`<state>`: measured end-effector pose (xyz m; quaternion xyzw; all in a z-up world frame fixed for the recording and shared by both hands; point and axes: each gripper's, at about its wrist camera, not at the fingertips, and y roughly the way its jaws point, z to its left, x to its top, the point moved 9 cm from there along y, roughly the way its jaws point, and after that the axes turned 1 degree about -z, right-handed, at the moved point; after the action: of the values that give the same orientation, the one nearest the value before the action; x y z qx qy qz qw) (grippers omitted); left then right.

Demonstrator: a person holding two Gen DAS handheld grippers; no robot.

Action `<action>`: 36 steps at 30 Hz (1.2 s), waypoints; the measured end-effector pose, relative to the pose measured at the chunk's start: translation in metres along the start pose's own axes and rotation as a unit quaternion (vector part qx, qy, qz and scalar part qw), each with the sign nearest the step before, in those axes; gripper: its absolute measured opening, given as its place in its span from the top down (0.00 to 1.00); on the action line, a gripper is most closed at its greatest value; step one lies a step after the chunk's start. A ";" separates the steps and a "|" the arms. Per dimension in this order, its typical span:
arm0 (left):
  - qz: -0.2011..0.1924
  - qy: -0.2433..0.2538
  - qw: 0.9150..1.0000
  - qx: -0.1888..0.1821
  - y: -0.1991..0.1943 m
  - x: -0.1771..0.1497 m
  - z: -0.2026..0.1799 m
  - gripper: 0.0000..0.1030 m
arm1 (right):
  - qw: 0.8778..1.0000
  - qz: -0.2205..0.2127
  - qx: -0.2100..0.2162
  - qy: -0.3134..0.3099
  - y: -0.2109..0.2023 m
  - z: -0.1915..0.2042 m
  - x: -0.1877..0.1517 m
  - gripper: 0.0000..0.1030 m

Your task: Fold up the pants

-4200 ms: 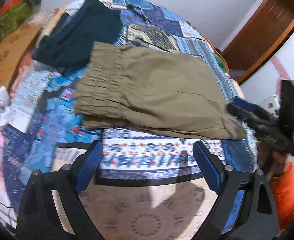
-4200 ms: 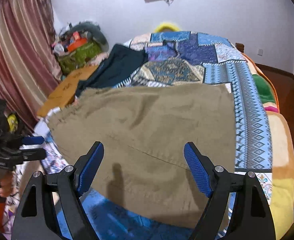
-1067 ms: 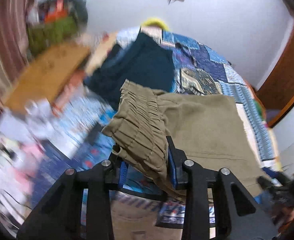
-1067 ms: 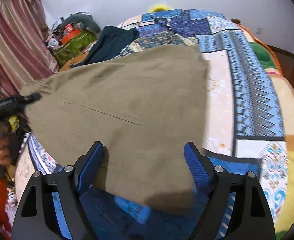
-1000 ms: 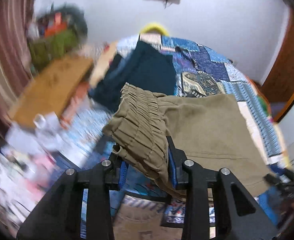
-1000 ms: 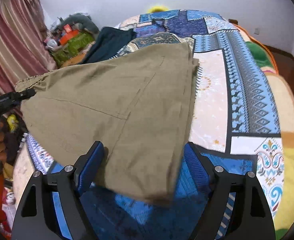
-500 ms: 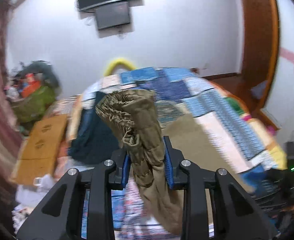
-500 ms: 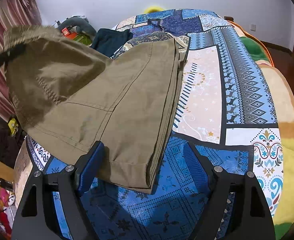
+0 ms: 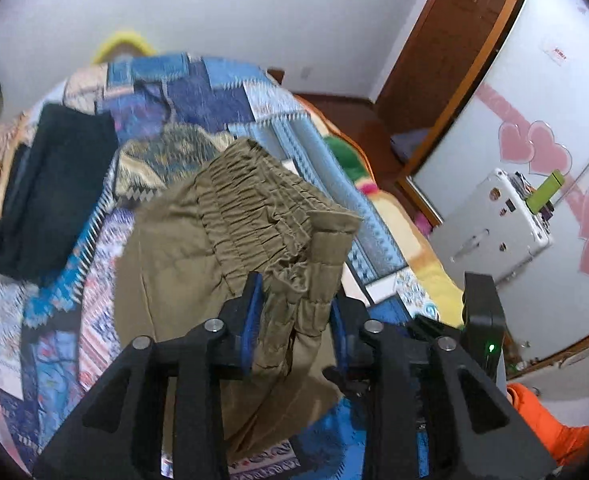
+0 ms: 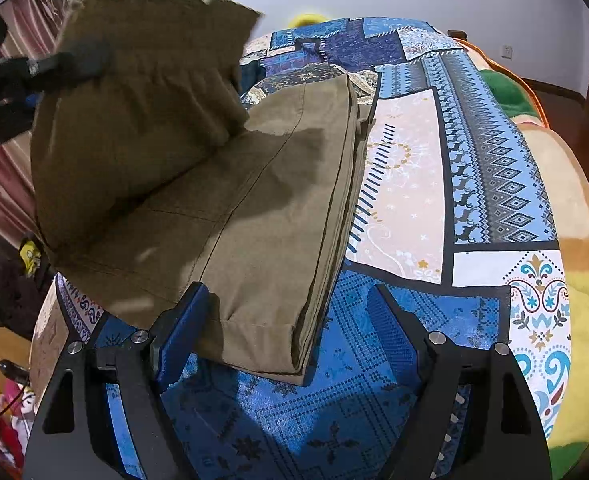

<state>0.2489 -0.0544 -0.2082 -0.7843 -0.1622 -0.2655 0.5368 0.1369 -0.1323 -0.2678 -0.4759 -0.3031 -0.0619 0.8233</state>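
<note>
Left wrist: left hand-held gripper (image 9: 294, 308) pinching pants (image 9: 254, 216), waistband hiding bedspread (image 9: 198, 88).

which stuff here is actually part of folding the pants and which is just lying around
Part of the job:
- olive pants
- left gripper, waistband between its pads, jaws just opening
- right gripper, open over the hem

Lying about:
- dark garment
- patchwork bedspread
- white box
</note>
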 end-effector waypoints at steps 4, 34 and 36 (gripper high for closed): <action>0.020 -0.002 1.000 -0.001 0.003 -0.008 0.002 0.37 | 1.000 -0.001 -0.001 -0.001 0.000 0.001 0.000 0.24; 0.127 0.052 0.969 0.203 0.148 0.059 0.164 0.10 | 1.000 0.002 0.004 0.008 -0.002 0.000 -0.003 0.24; 0.158 0.066 0.960 0.223 0.166 0.047 0.175 0.10 | 1.000 0.003 0.005 0.006 -0.002 -0.002 -0.002 0.24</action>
<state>0.4187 0.0452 -0.3550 -0.6412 -0.0550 -0.1854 0.7426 0.1354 -0.1350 -0.2683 -0.4725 -0.2972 -0.0612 0.8275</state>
